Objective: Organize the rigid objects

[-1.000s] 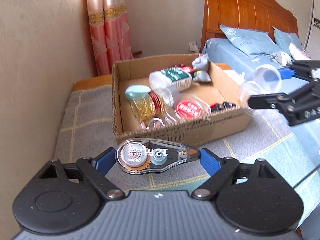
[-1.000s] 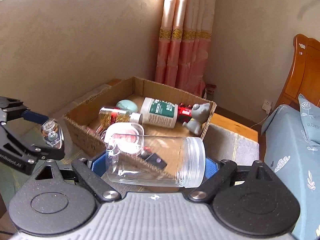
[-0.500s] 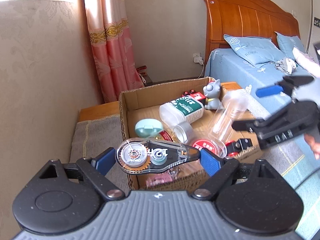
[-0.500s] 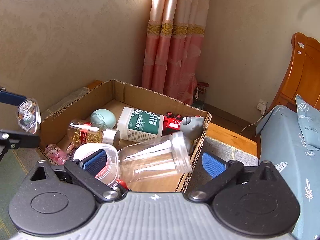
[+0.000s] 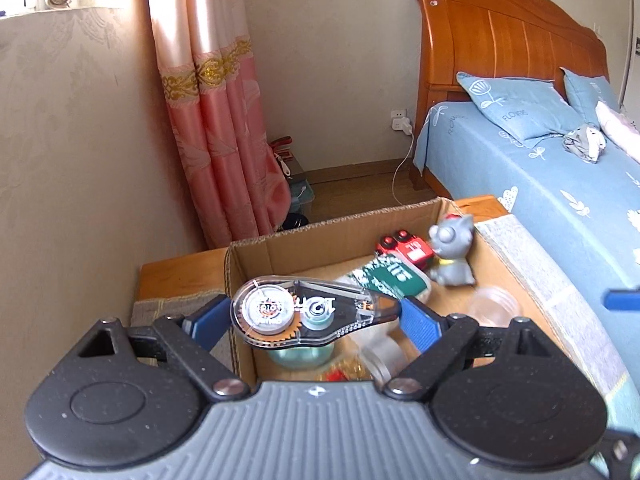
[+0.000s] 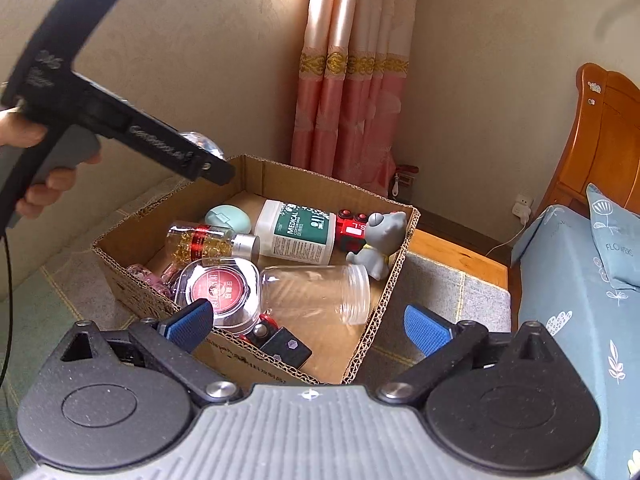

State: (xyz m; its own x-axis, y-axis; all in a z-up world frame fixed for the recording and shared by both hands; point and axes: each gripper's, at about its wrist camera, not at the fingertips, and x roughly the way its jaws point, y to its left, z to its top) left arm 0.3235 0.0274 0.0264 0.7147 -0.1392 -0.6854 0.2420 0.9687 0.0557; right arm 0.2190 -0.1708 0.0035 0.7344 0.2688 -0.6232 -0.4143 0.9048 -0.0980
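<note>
Btwn left tool pads: correction tape, over box.

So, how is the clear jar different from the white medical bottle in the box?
The clear jar is transparent, empty and has no label; the white medical bottle is opaque with a green label. The jar's mouth is open, with no lid visible on it, while the bottle's end appears closed. The jar lies nearer the right gripper. Both lie on their sides inside the cardboard box.

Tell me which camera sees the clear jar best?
The right wrist view. There the jar lies on its side in the box, whole and sharp, beside the grey cat. The left wrist view shows only its blurred rim, partly behind the left gripper.
</note>
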